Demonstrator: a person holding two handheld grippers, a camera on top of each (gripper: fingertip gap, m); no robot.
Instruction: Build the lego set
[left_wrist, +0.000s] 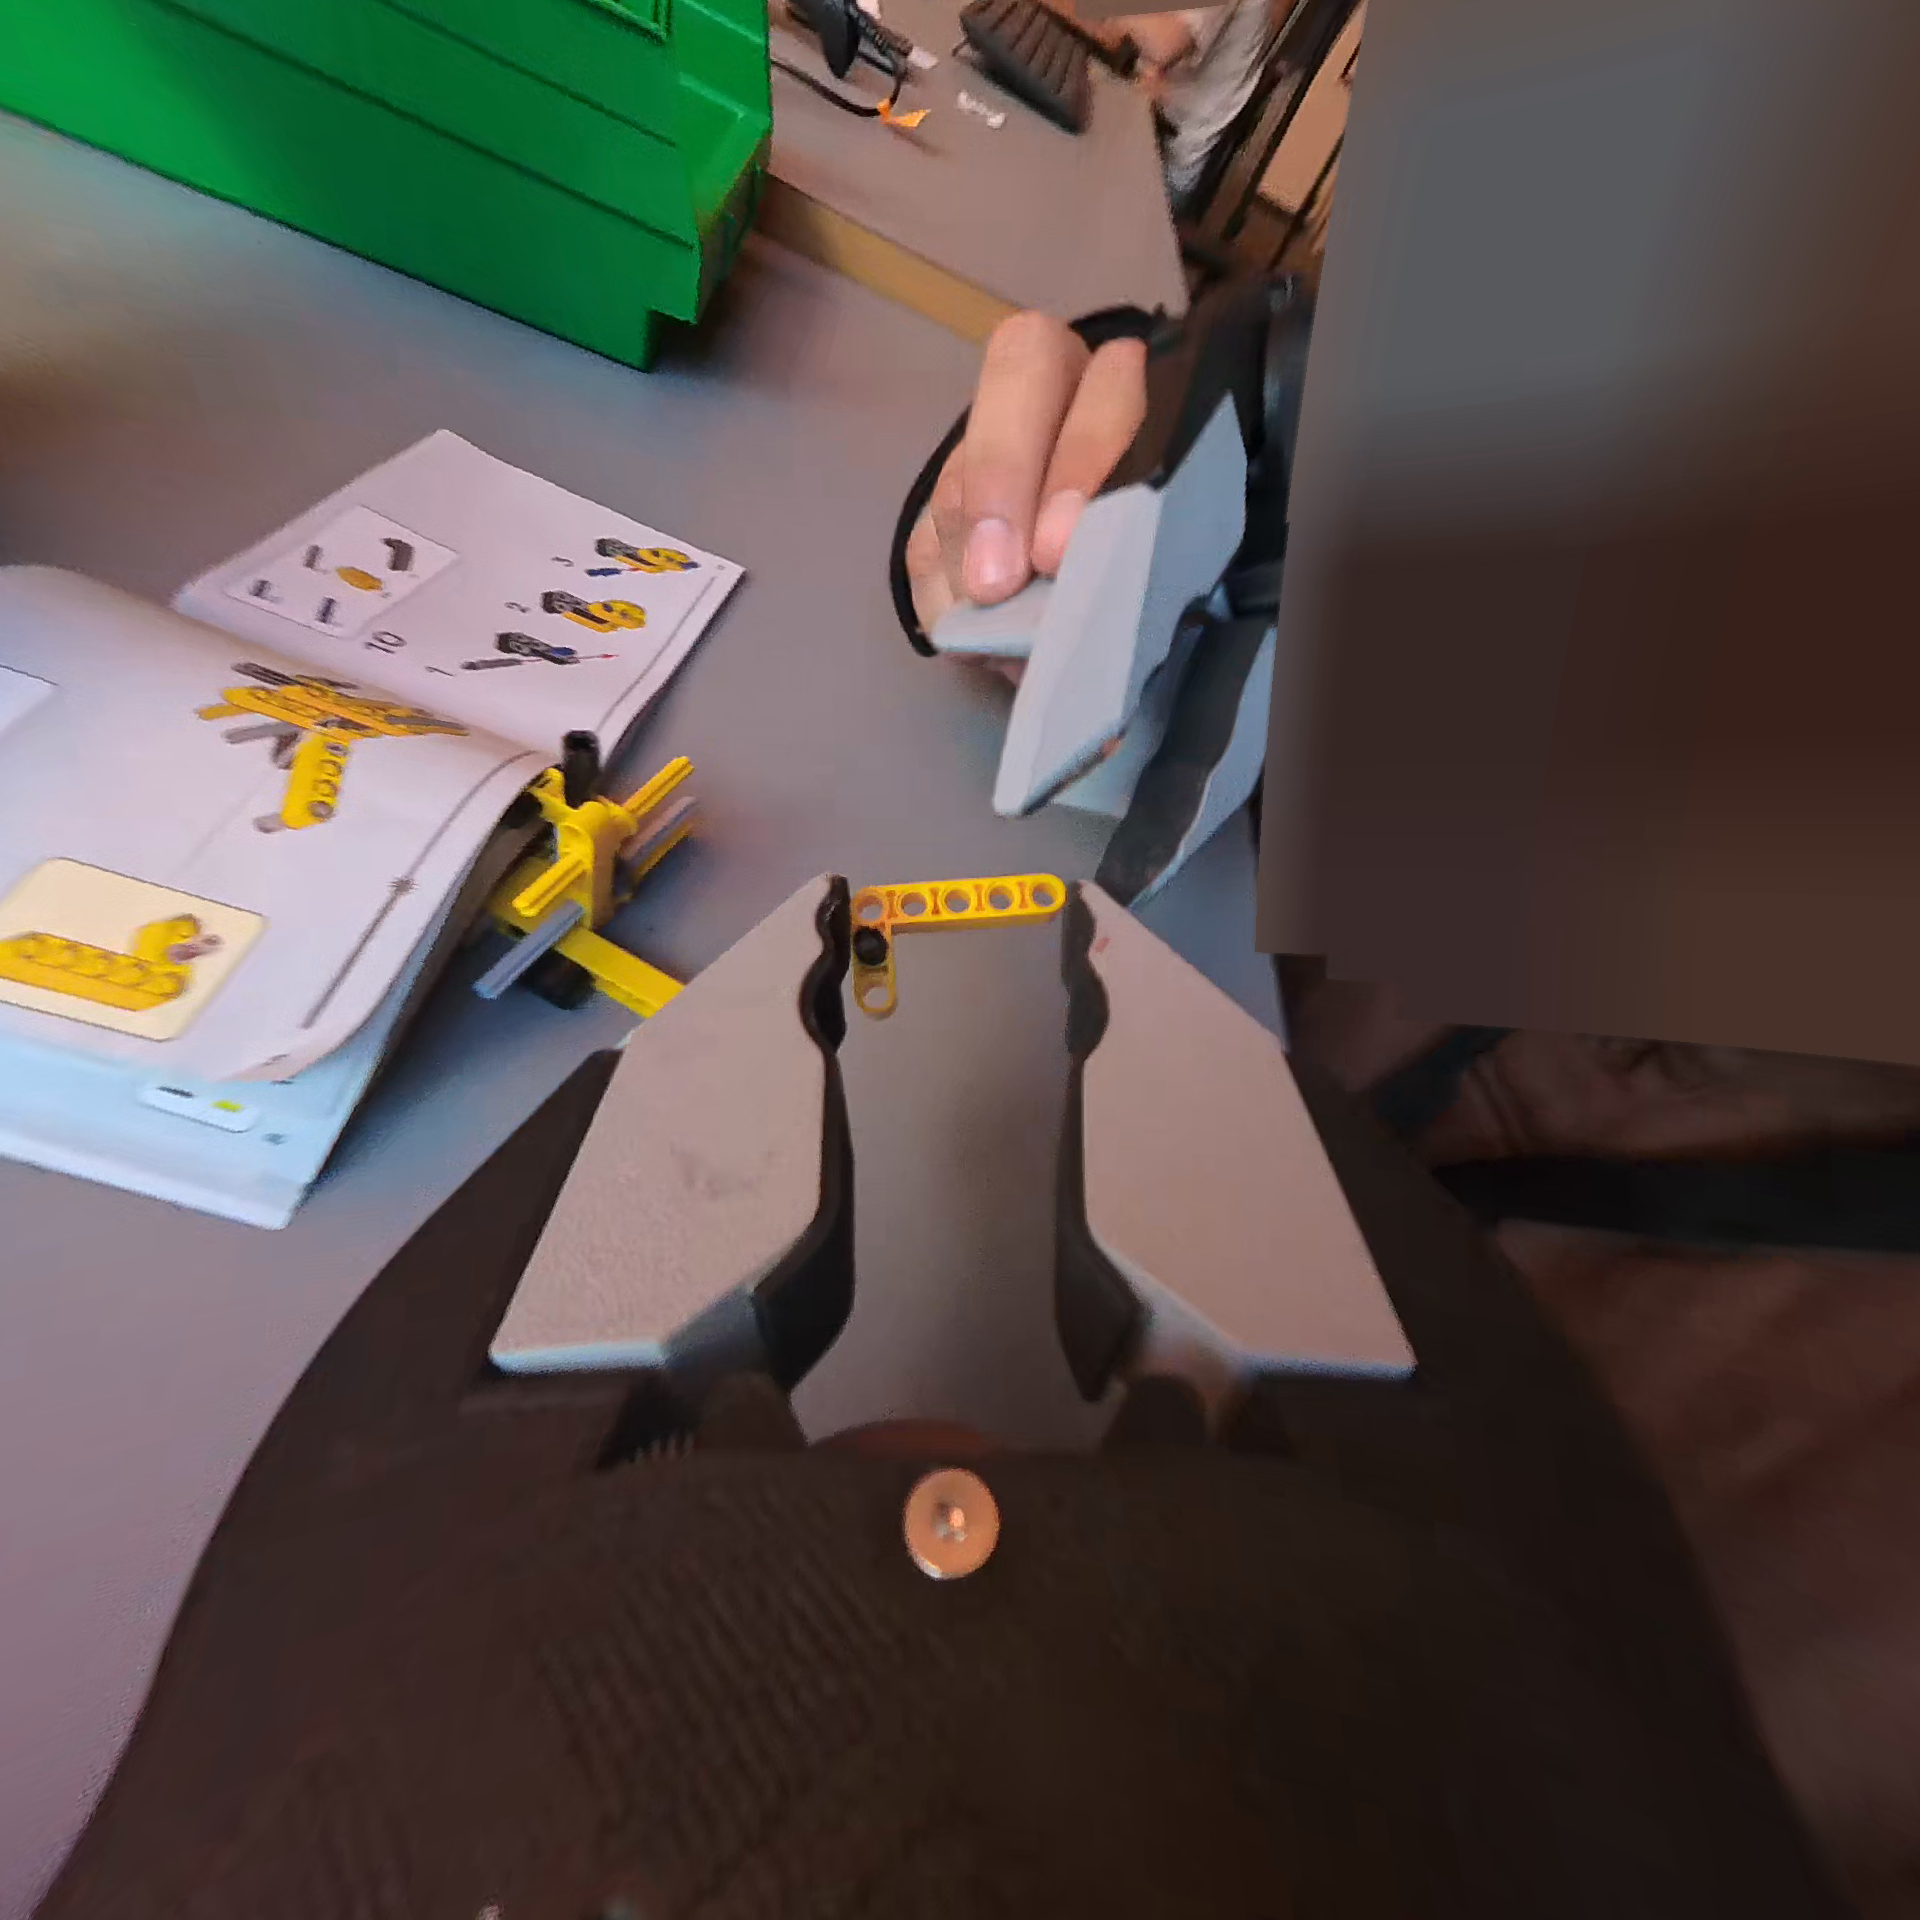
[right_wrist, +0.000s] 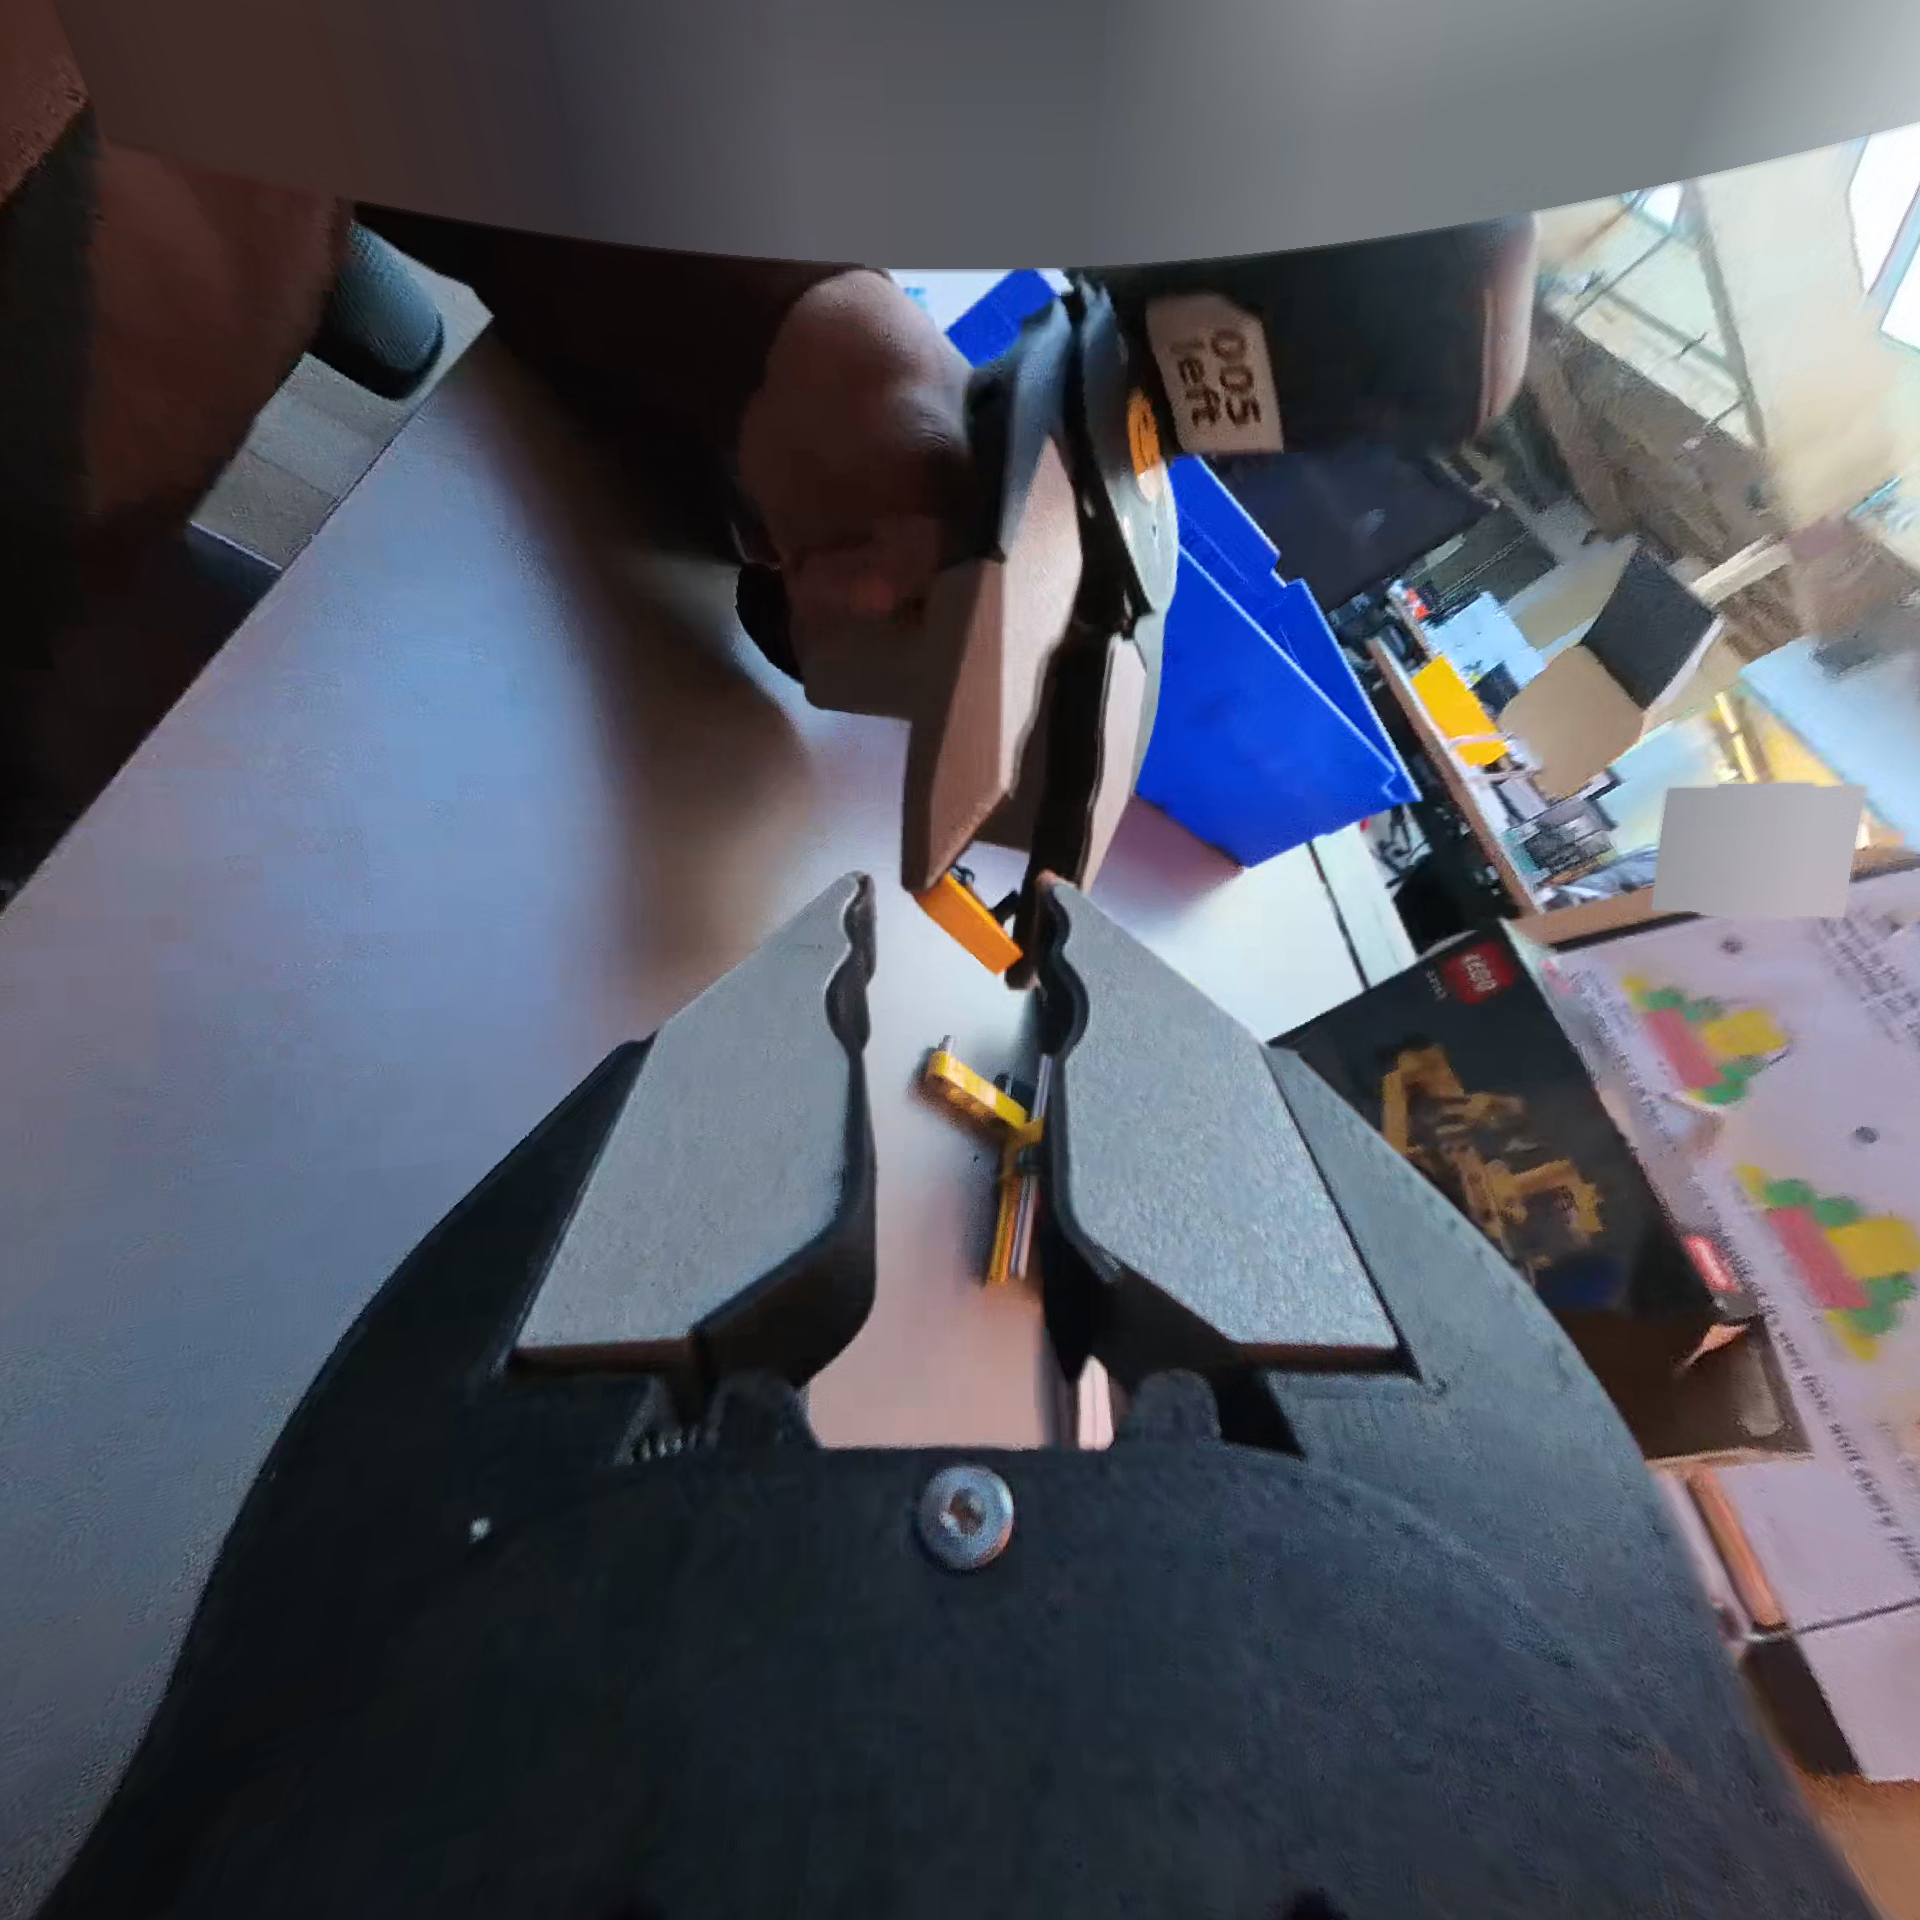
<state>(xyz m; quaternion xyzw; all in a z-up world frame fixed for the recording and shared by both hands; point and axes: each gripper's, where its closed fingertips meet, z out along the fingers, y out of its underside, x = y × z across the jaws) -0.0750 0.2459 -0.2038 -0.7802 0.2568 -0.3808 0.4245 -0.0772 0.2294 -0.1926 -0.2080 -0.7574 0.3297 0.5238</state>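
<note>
The grey table (left_wrist: 156, 1351) lies bare to my near left, hemmed by an open instruction booklet (left_wrist: 260, 831), a green bin (left_wrist: 468, 156) and a blue bin (right_wrist: 1247, 727). My left tongs (left_wrist: 951, 935) pinch a yellow L-shaped beam (left_wrist: 966, 899) endwise between the tips; my right tongs (right_wrist: 956, 935) stand spread and bare just beside it, above a small yellow assembly (right_wrist: 987, 1101). A black box (right_wrist: 1507, 1122) bears a red logo badge, and the booklet has printed step numbers.

Both grippers (left_wrist: 951, 935) (right_wrist: 956, 935) have grey wedge fingers, wavy black pads, black textured bodies, one silver screw (left_wrist: 951, 1524)
</note>
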